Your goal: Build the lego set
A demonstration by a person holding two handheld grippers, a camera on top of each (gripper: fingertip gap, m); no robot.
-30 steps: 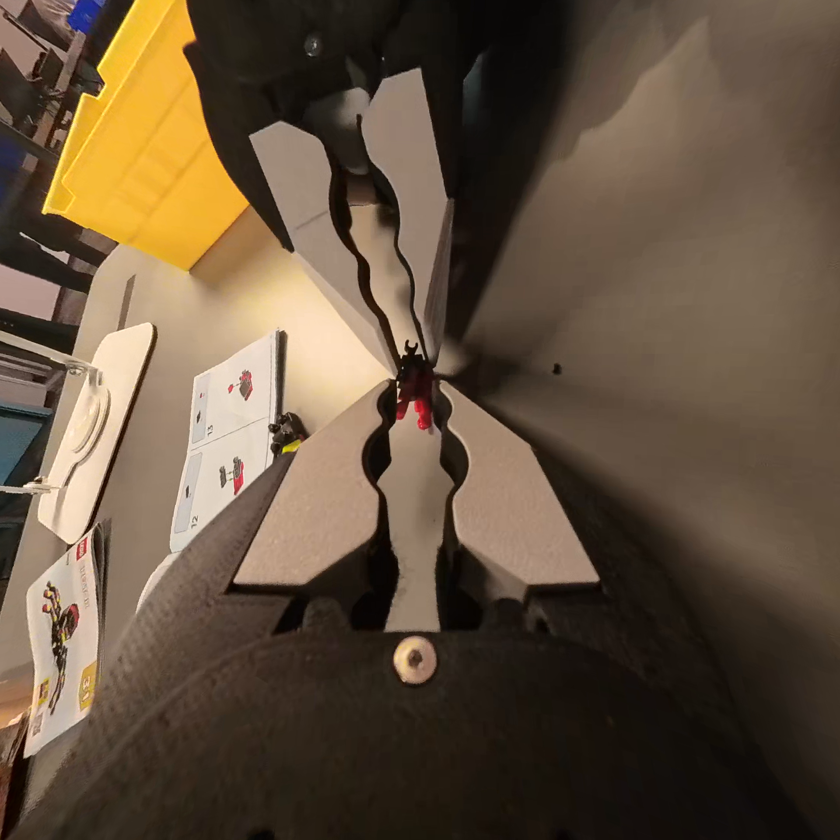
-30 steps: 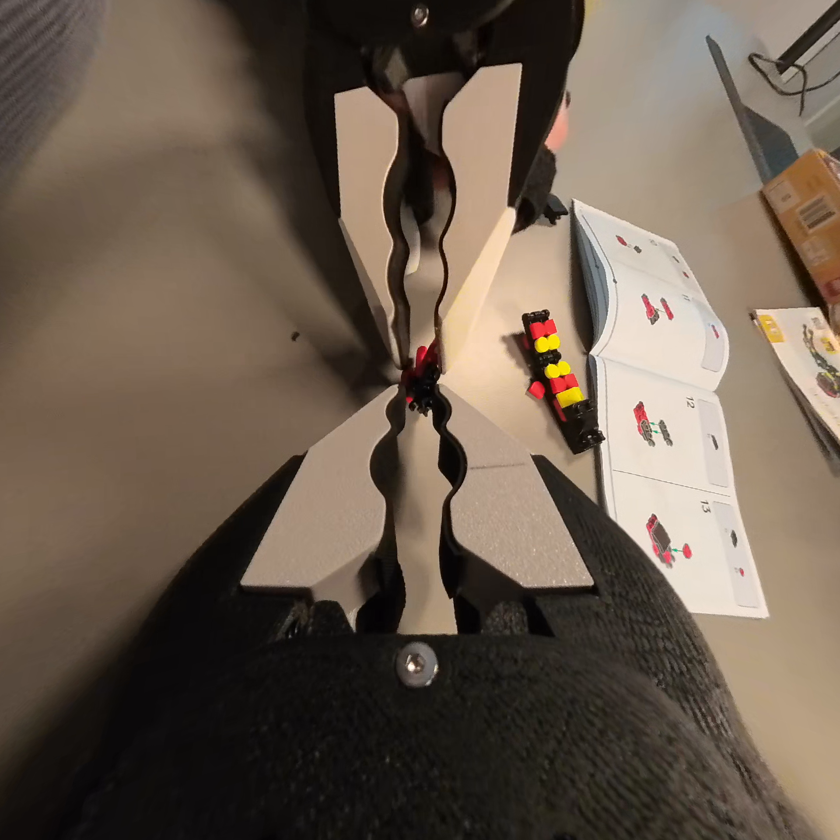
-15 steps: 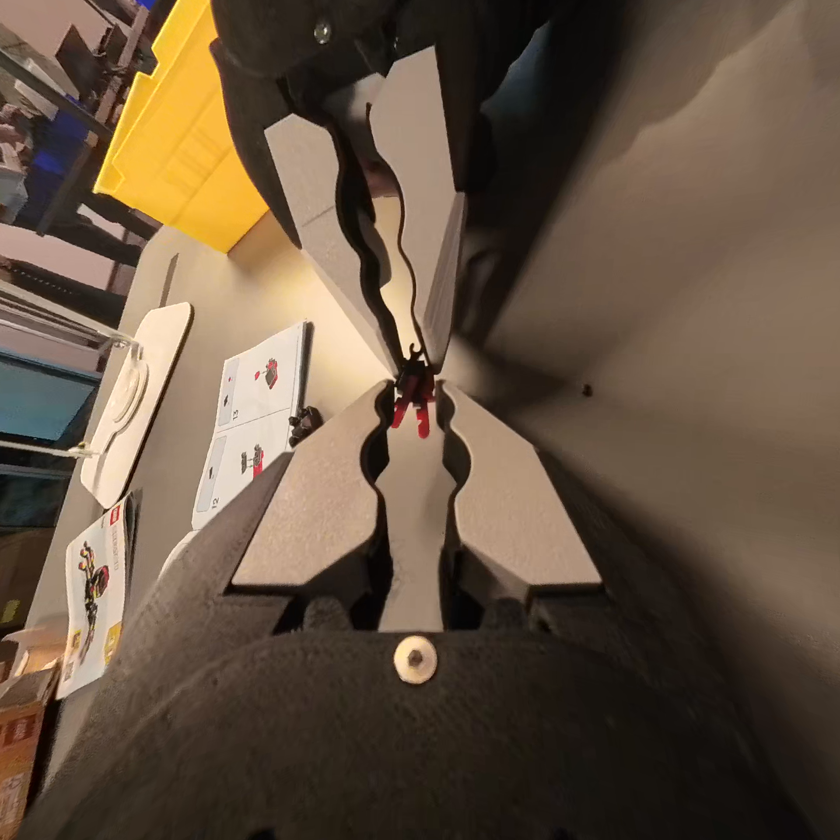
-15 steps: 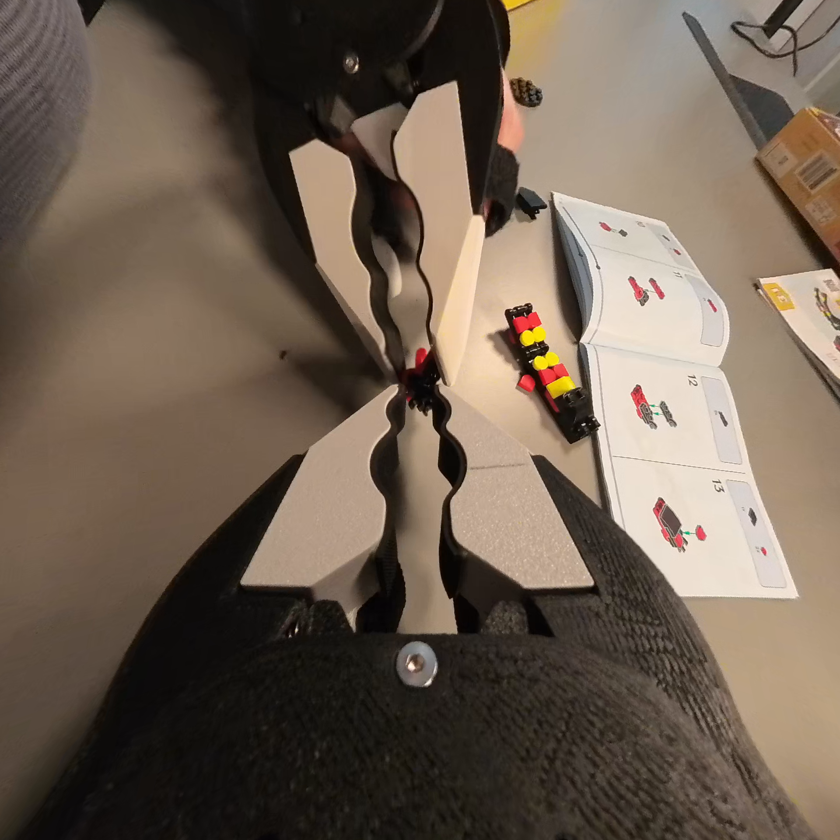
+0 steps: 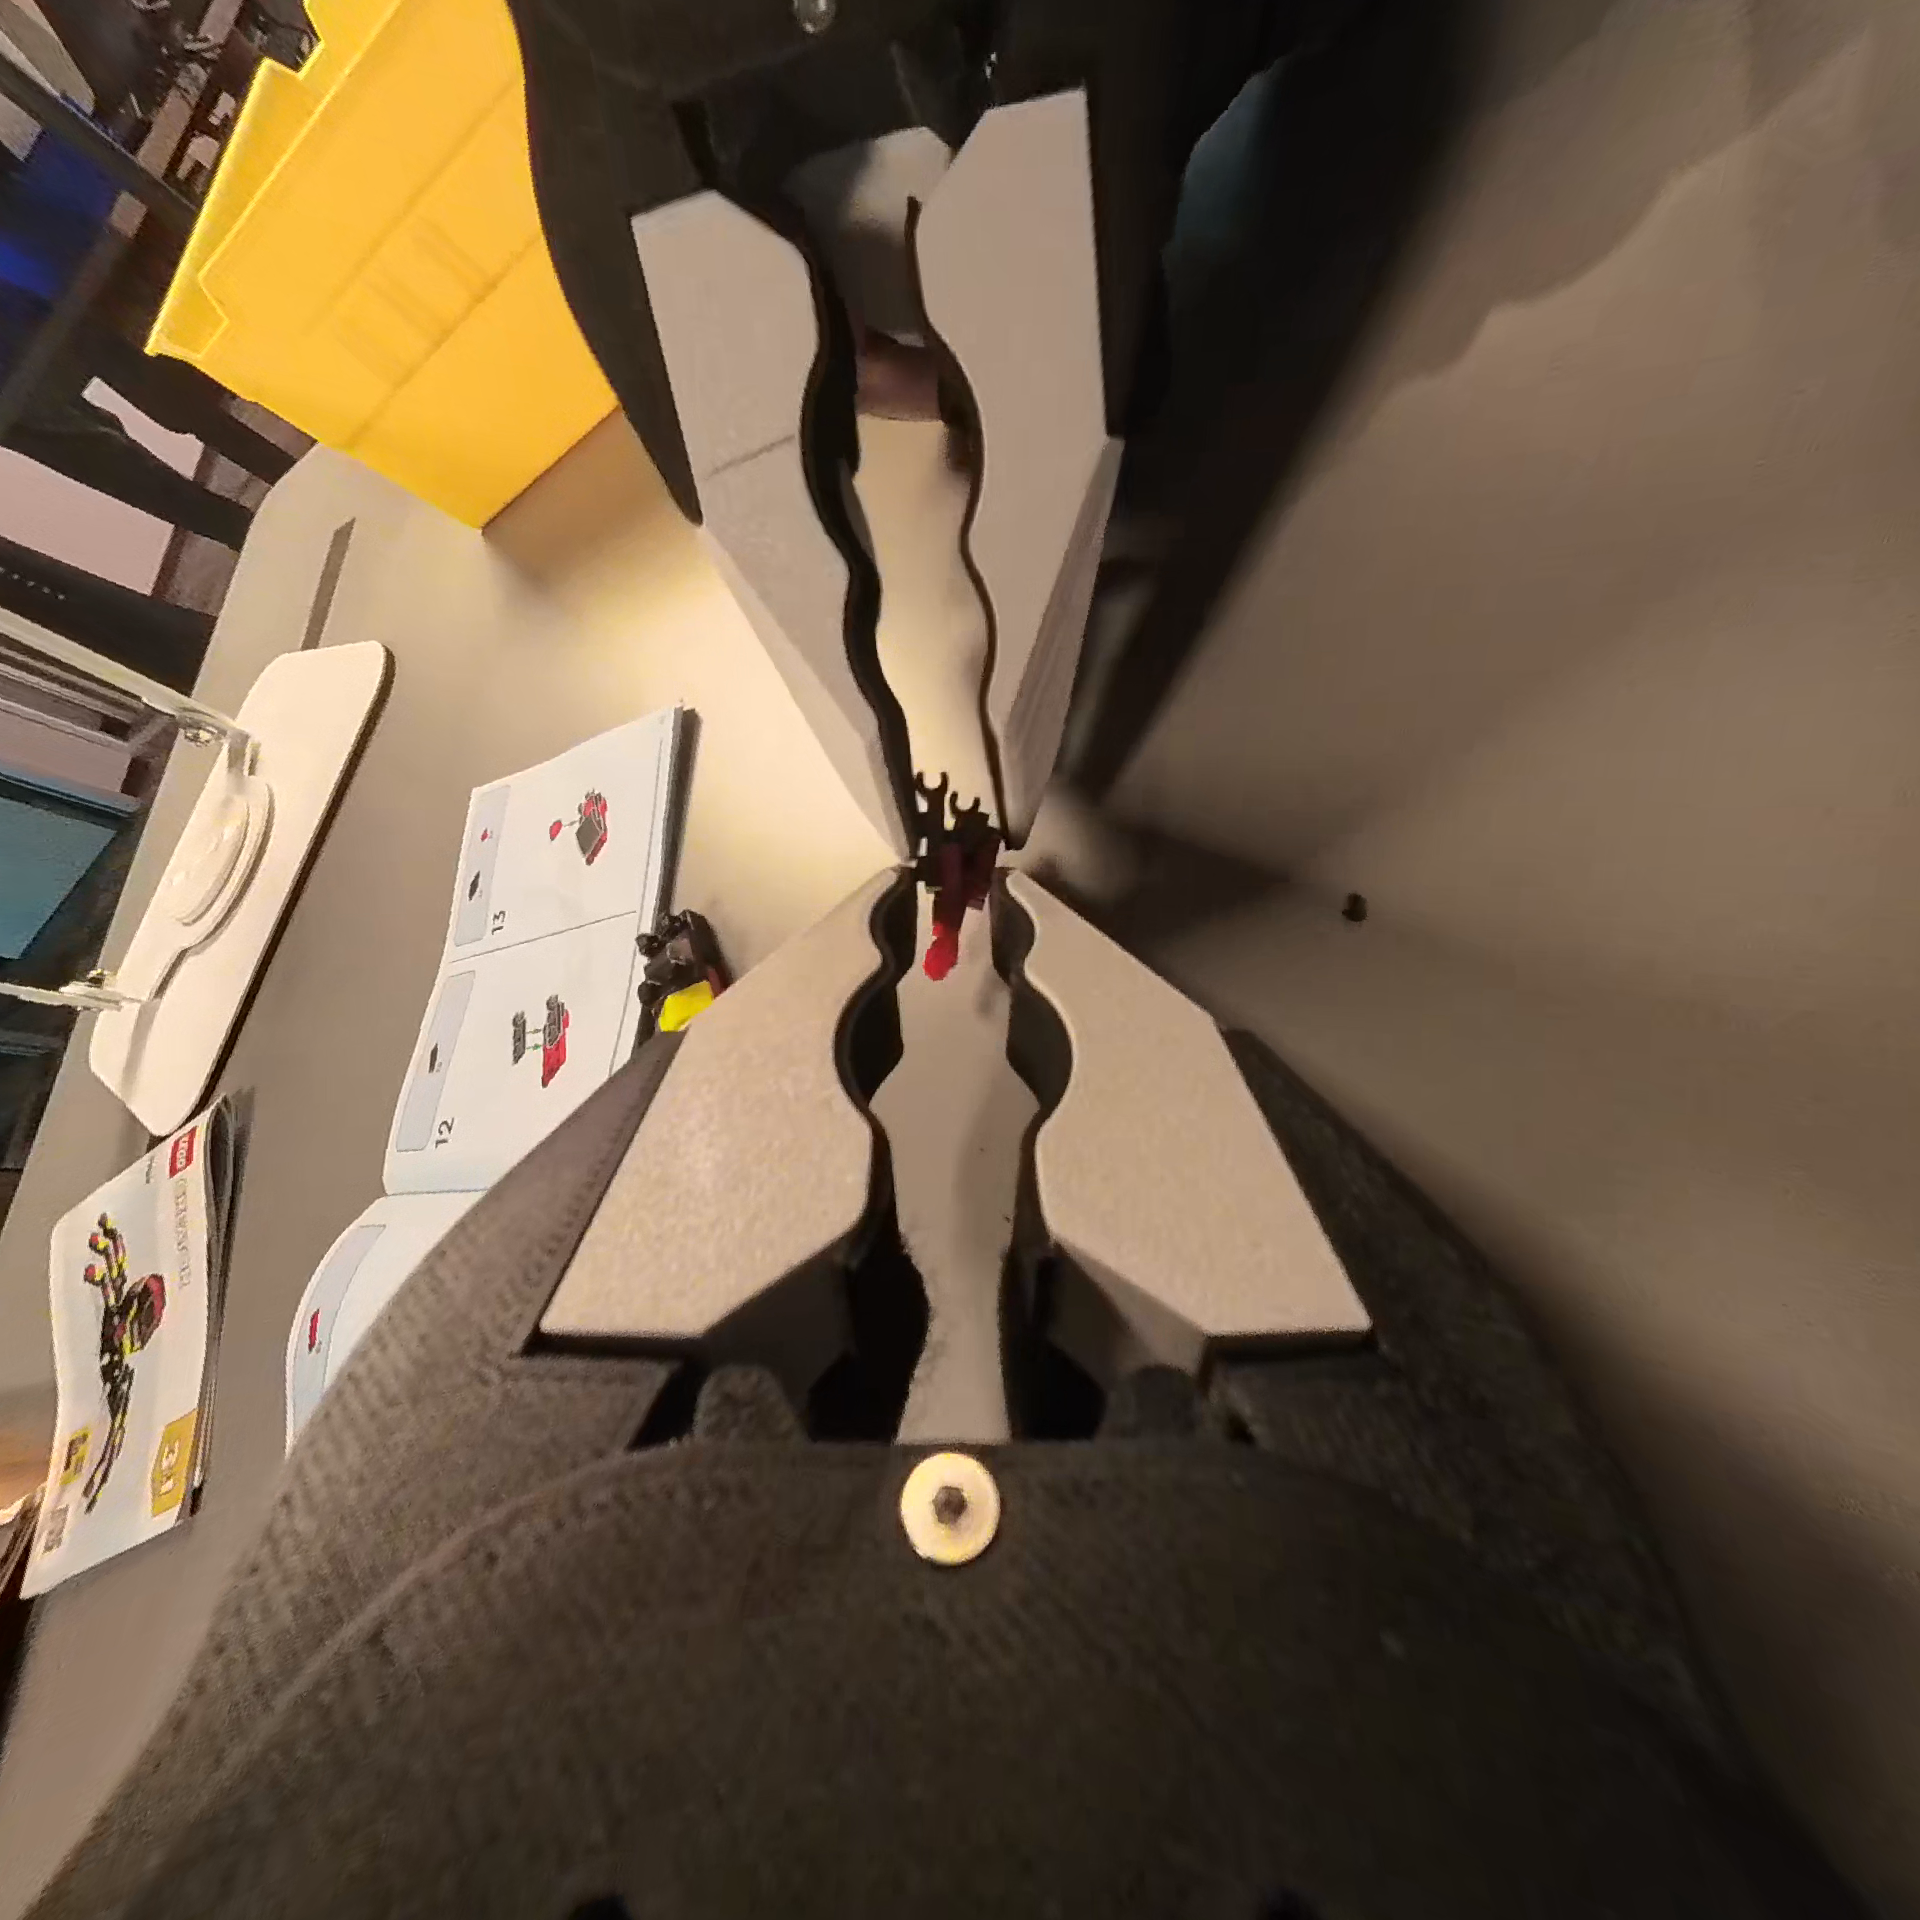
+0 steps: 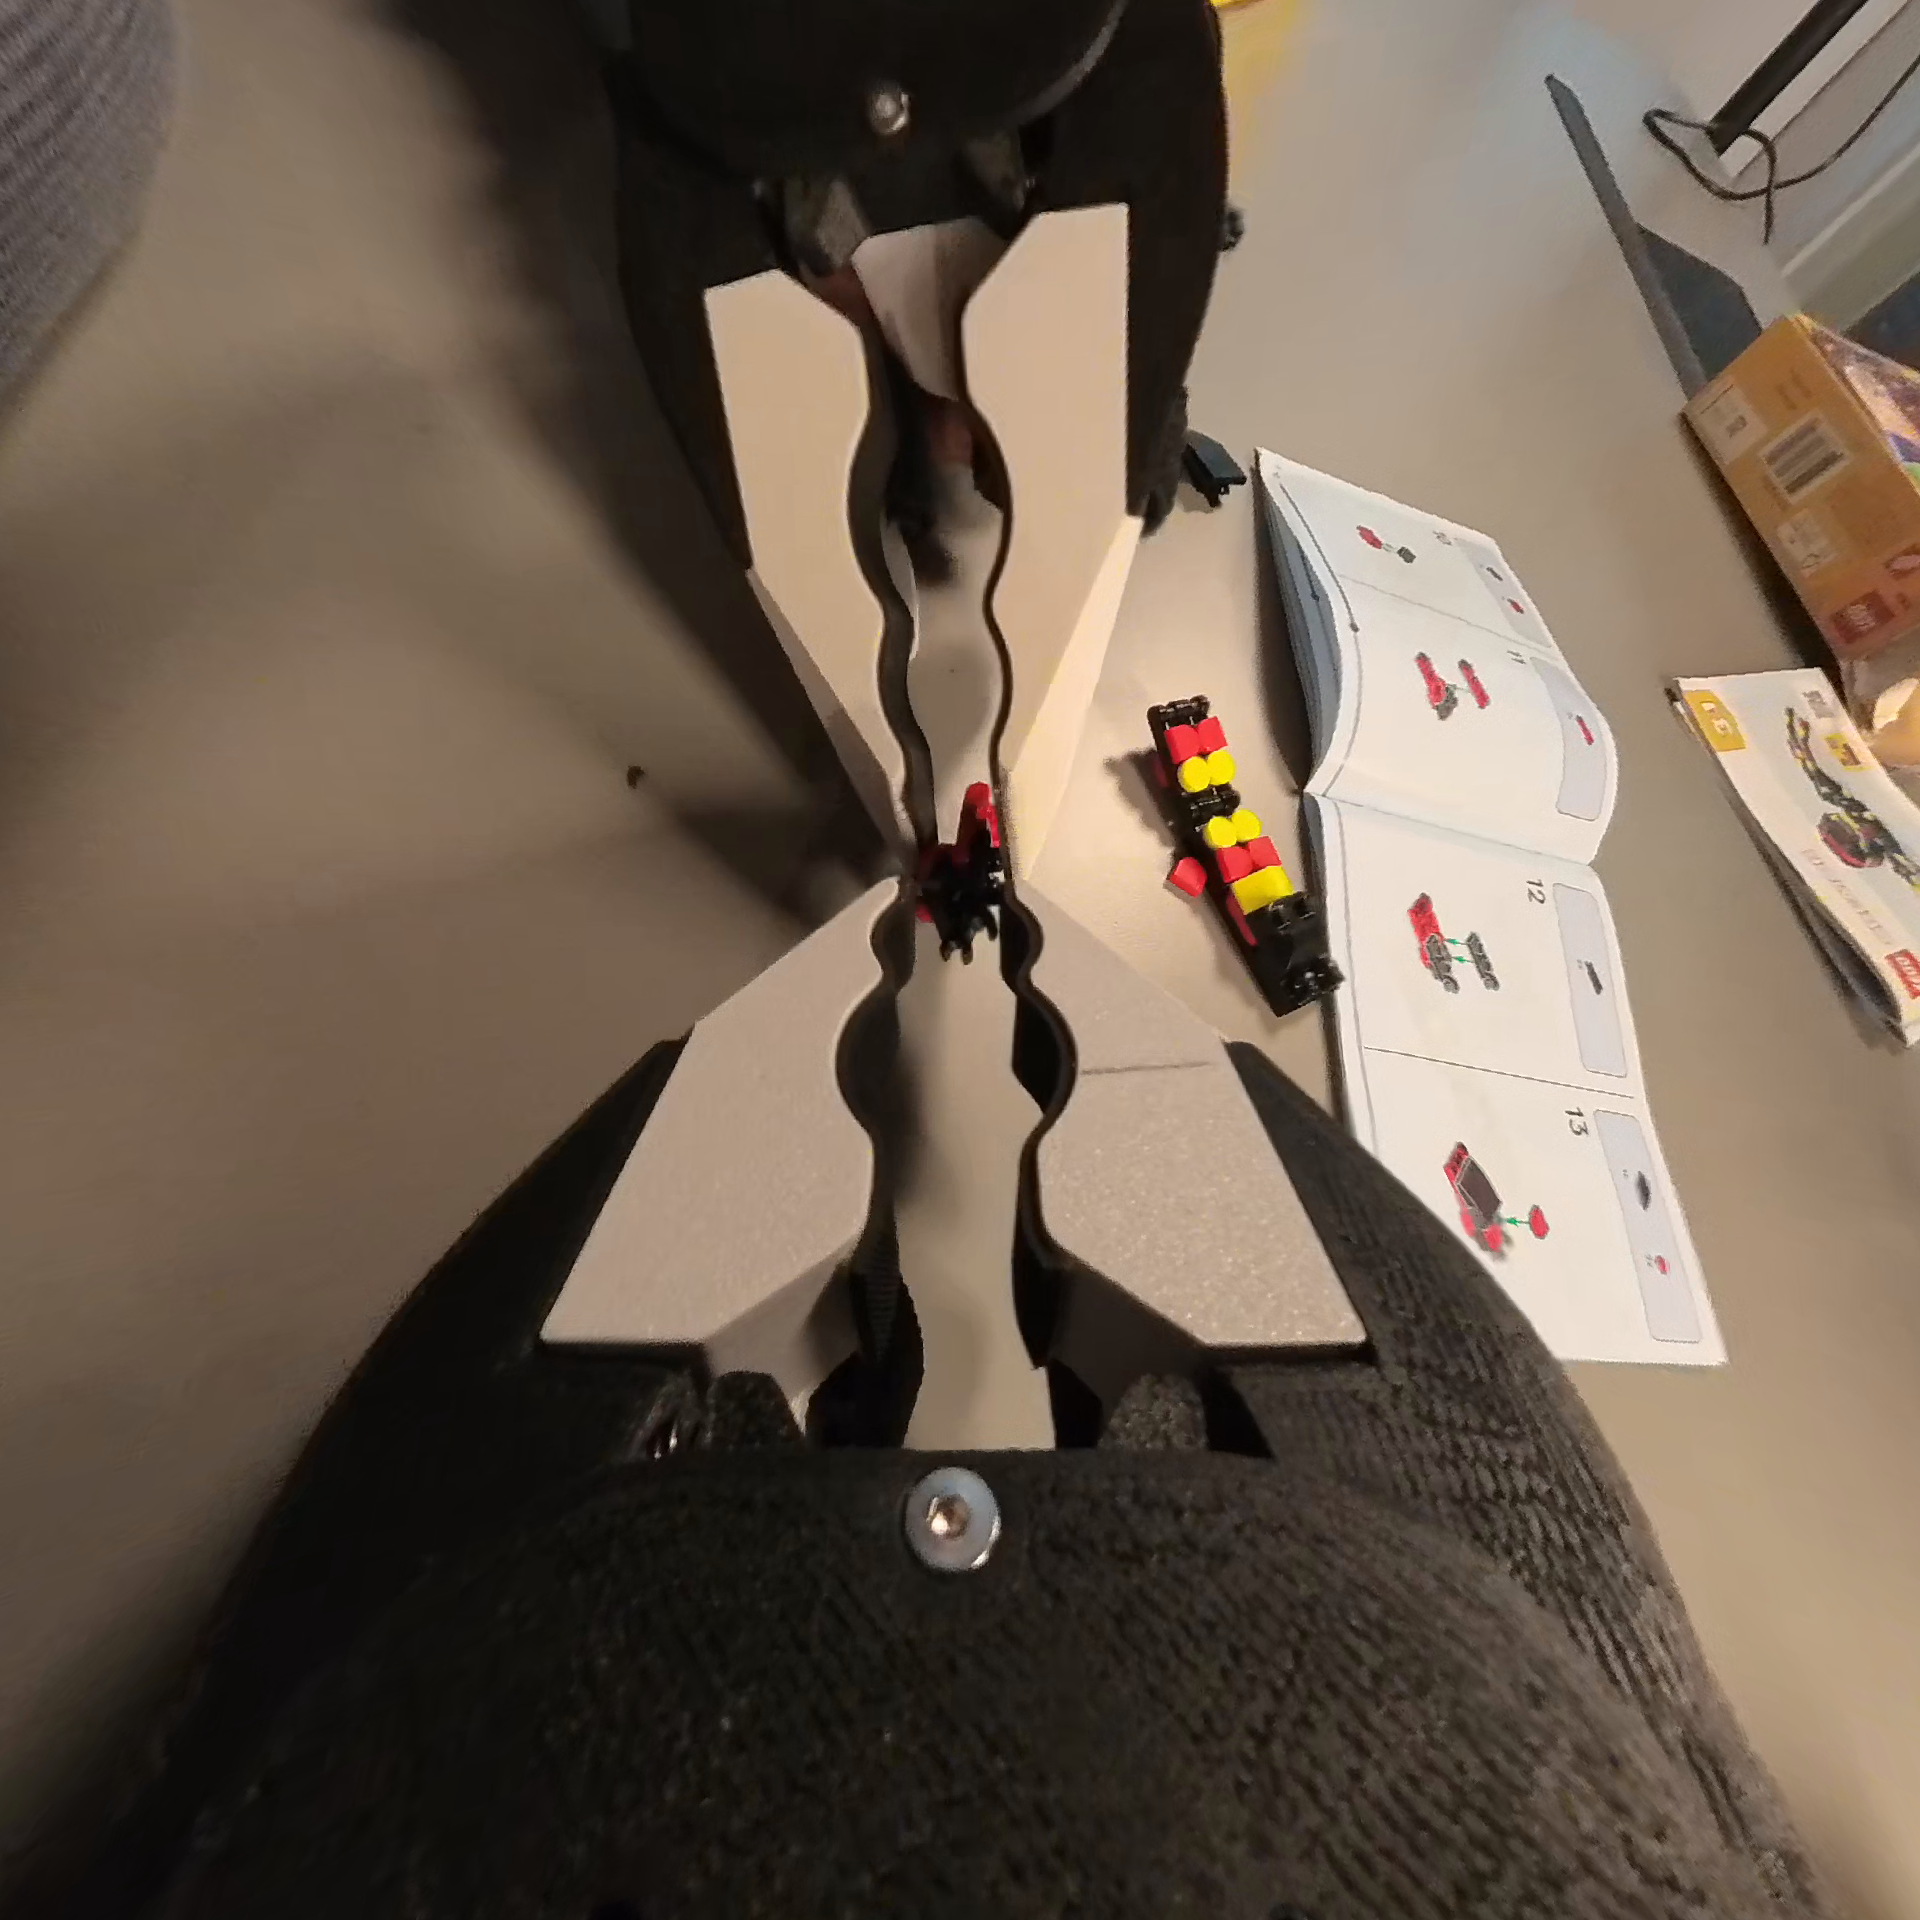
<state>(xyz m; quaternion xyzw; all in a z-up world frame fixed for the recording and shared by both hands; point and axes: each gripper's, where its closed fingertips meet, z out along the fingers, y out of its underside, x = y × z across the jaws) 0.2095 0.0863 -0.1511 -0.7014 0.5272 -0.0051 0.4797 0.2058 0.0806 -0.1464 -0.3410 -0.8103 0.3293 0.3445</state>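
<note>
A small red-and-black lego assembly [image 5: 954, 878] is pinched between my two grippers, which meet tip to tip above the grey table [image 6: 364, 727]. My left gripper [image 5: 951, 888] is shut on its red end. My right gripper [image 6: 956, 909] is shut on its black clip end [image 6: 961, 920]. In the left wrist view the right gripper [image 5: 951, 821] comes in from the top; in the right wrist view the left gripper [image 6: 956, 831] does. A black strip with red and yellow pieces [image 6: 1236, 852] lies on the table to the right, and its end shows in the left wrist view [image 5: 681, 961].
An open instruction booklet [image 6: 1455, 883] [image 5: 551, 966] lies beside the strip, and a second booklet [image 6: 1808, 831] [image 5: 125, 1330] farther out. A cardboard box [image 6: 1808, 468], a yellow bin [image 5: 384, 229], a white board with a clear stand [image 5: 229, 862] and a small black piece [image 6: 1210, 483] sit around. Less than 4 cm separates the two grippers' tips.
Both grippers have stayed tip to tip on the small assembly. The pair has shifted and tilted a little, and the red end now shows as a single prong.
</note>
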